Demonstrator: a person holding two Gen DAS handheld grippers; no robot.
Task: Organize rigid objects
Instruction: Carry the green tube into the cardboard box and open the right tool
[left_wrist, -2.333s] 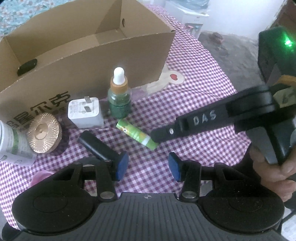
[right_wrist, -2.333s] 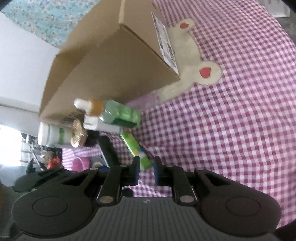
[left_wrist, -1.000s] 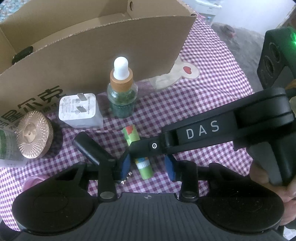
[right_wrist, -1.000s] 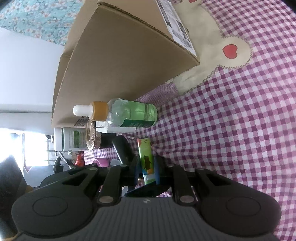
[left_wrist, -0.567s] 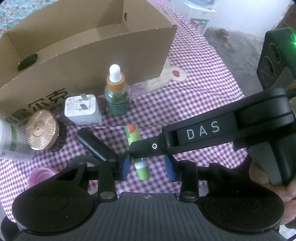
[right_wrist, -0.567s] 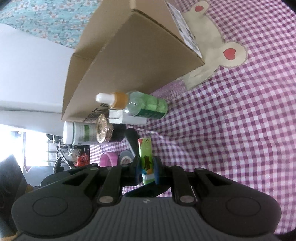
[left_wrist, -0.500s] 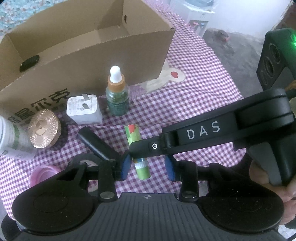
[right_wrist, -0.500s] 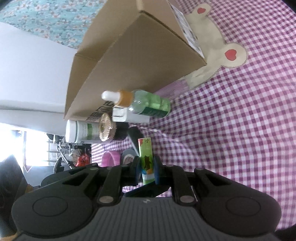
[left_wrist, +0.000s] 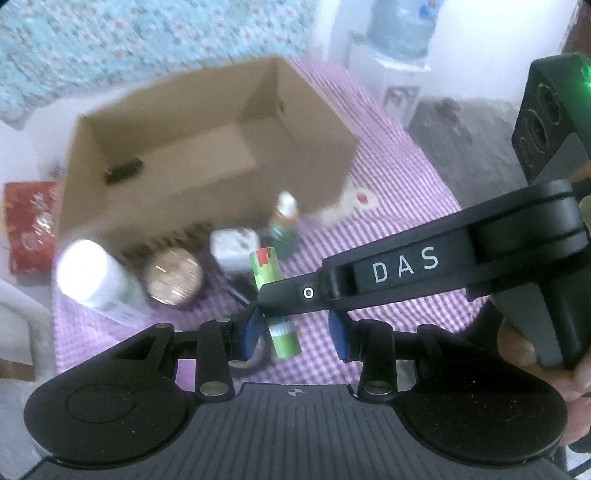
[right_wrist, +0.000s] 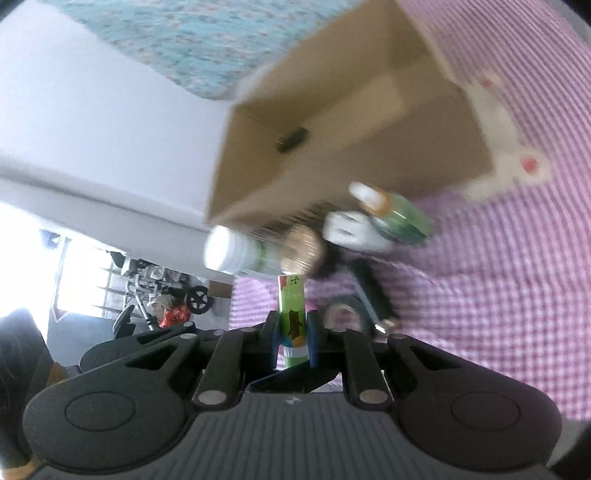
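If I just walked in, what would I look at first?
Probably the green tube, pinched in the right hand-held gripper above the purple checked cloth. Behind it sits a big open cardboard box, with a white bottle, a gold lid and a dropper bottle lined up in front.

Right gripper (right_wrist: 293, 341) clamped on something; left gripper (left_wrist: 294, 334) part-open, empty

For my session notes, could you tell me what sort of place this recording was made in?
Probably a lived-in home. A table with a purple checked cloth carries a cardboard box and toiletries; a floral curtain hangs behind, with a water dispenser nearby.
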